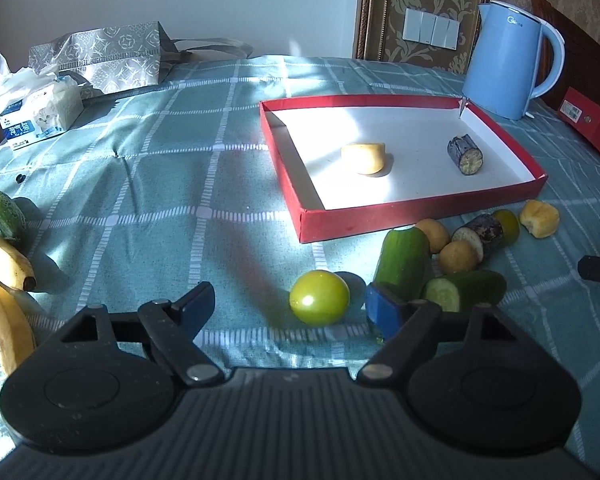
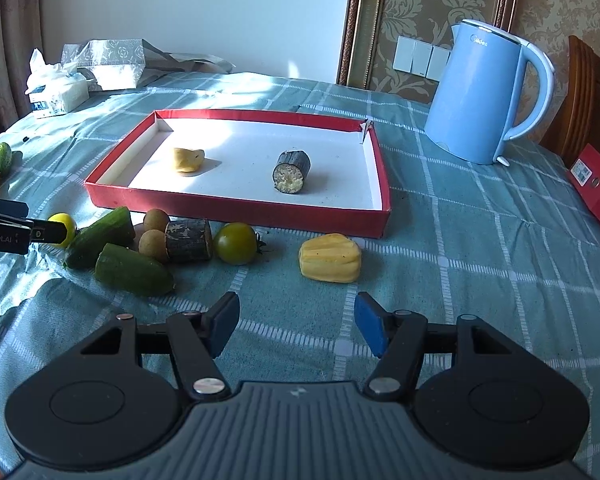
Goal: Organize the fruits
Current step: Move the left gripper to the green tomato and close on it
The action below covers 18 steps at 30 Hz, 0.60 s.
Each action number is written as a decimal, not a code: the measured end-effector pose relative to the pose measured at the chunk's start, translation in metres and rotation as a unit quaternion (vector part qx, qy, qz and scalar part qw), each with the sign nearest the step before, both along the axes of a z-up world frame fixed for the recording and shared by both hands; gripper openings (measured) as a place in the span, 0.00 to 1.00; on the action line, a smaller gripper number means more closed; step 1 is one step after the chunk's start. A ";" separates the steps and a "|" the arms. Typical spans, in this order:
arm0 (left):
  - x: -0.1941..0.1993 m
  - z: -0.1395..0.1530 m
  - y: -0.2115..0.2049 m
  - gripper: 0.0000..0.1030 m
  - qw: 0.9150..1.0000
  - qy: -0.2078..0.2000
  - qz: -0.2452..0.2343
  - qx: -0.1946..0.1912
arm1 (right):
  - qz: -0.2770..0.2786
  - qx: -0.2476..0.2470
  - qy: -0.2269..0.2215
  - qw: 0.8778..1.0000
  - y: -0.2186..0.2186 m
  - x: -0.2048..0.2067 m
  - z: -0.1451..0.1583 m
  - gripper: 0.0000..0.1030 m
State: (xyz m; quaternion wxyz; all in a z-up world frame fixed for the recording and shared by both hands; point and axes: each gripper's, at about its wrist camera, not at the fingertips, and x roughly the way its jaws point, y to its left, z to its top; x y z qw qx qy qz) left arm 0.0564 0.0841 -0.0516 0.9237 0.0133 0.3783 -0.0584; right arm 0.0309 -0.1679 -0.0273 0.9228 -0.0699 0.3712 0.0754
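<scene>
The left claw (image 1: 290, 312) stands wide with nothing between its pads, low in the left view, and the green tomato (image 1: 319, 298) sits just ahead of the gap, slightly toward the right pad. That lineup suggests the tomato is the next pick. The right claw (image 2: 296, 330) is wide and empty too, at bottom centre of the right view, with the yellow chunk (image 2: 329, 258) just beyond it, likely its own target.

The loose produce is bunched along the near wall of the red tray (image 1: 420, 210), probably so each piece needs only a short lift over the low rim. In the right view, left of centre, lie two cucumber pieces (image 2: 134, 270), two small brown fruits (image 2: 152, 243), a dark stub (image 2: 190, 240) and a darker tomato (image 2: 236, 243). Two bananas (image 1: 4, 256) and a small cucumber (image 1: 4, 212) lie apart at the left edge of the left view.

The tray holds only two things: a yellow piece (image 1: 364, 157) toward its left and a dark cut stub (image 1: 465, 155) toward its right, well apart on the white floor. Most of the sorting appears undone.

A blue kettle (image 2: 482, 94) stands behind the tray at upper right, and a tissue pack (image 1: 36, 116) and bag (image 1: 100, 56) sit at upper left of the table (image 1: 160, 184).
</scene>
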 end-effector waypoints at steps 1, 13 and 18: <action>0.002 -0.001 -0.003 0.78 1.000 0.001 -0.007 0.000 | 0.002 0.000 -0.001 1.000 0.000 -0.001 0.000 0.61; 0.006 -0.007 0.017 0.77 0.999 0.002 -0.034 -0.022 | -0.004 -0.005 -0.003 1.000 -0.003 -0.003 0.002 0.61; 0.002 -0.002 0.020 0.75 0.997 -0.002 -0.083 0.008 | 0.001 -0.005 -0.004 1.000 -0.001 -0.003 0.004 0.61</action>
